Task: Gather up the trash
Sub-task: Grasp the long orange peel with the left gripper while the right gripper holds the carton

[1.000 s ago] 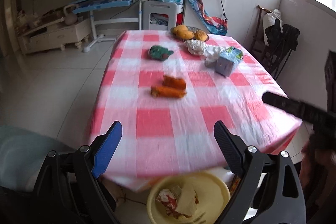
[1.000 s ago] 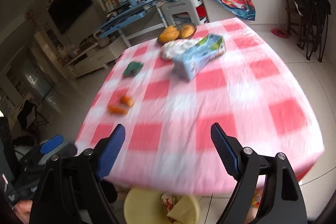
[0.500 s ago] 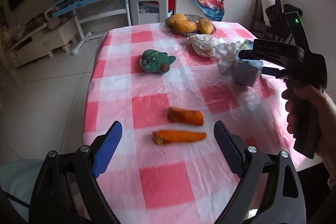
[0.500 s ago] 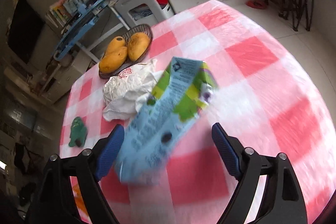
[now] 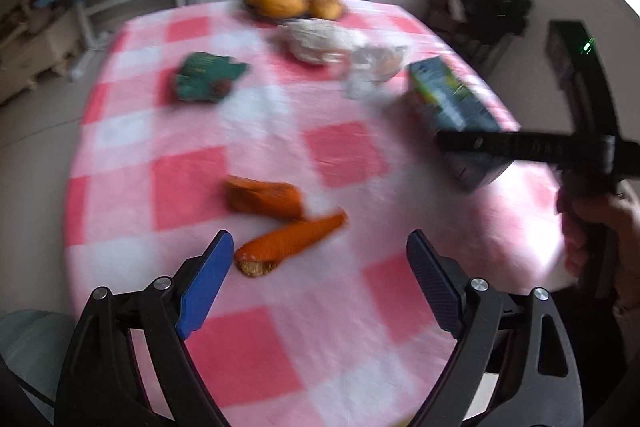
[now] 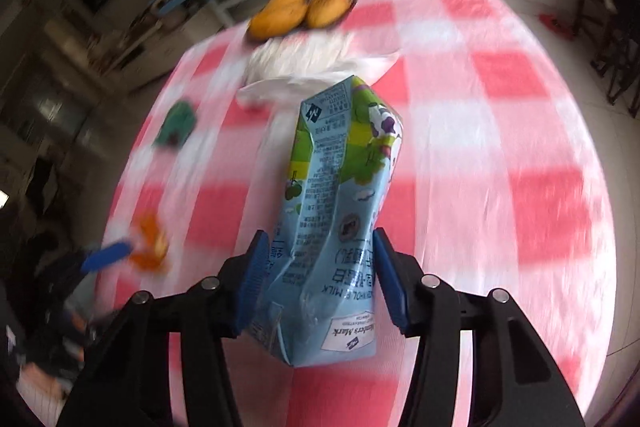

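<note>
orange carrot pieces [image 5: 280, 223] lie on the checked tablecloth [image 5: 180, 183] just ahead of the left gripper [image 5: 320, 287], whose fingers are spread wide with nothing between them. in the right wrist view, the right gripper [image 6: 320, 279] pinches a crumpled blue milk carton [image 6: 340, 219] over the cloth, white wrappers [image 6: 304, 63] beyond it.
</note>
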The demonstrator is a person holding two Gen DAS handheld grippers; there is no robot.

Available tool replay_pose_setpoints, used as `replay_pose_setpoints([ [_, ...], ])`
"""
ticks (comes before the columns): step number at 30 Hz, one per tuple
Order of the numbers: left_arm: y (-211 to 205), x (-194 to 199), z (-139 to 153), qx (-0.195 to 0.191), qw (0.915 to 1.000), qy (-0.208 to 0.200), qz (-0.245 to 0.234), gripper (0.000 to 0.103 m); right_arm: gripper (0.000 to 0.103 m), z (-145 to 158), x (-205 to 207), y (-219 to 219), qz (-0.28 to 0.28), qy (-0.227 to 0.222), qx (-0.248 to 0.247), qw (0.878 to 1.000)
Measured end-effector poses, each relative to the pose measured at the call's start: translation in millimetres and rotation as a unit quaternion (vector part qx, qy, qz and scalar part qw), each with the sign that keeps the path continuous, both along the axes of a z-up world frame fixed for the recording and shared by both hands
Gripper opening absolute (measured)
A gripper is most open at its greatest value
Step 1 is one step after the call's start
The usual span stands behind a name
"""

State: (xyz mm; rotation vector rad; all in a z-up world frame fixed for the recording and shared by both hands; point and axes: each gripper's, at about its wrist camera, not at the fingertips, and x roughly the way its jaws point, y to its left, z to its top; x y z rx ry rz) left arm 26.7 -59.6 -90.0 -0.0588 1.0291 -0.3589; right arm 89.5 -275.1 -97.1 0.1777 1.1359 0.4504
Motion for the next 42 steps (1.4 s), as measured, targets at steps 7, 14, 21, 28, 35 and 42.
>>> replay_pose_setpoints([
  [7,16.2,-18.1,14.6,-0.003,0.9993,-0.026,0.028,0.084,0.058,1.4,-23.8,2.3,0.023,-0.012,-0.015,1.000],
  [14,7.5,-8.9,11.5,0.062,0.9960,-0.057,0.032,0.084,0.059,11.3,-21.4,3.7,0.014,-0.051,-0.026,0.998],
  [21,-16.6,-0.5,-12.3,0.094,0.9952,-0.023,-0.011,0.056,0.059,4.7,-18.2,11.4,0.028,-0.049,-0.036,0.998],
  [28,-20.9,1.5,-12.1,0.112,0.9934,-0.023,0.000,0.039,0.058,6.3,-24.3,17.2,0.045,-0.058,-0.055,0.996],
  [35,-30.6,0.7,-13.9,0.116,0.9927,-0.033,-0.003,0.019,0.058,5.7,-24.2,23.2,0.048,-0.077,-0.097,0.991],
  [42,-33.5,-22.0,-2.7,0.102,0.9941,-0.032,-0.021,0.016,0.054,3.9,-28.2,35.3,0.085,-0.064,-0.066,0.992],
])
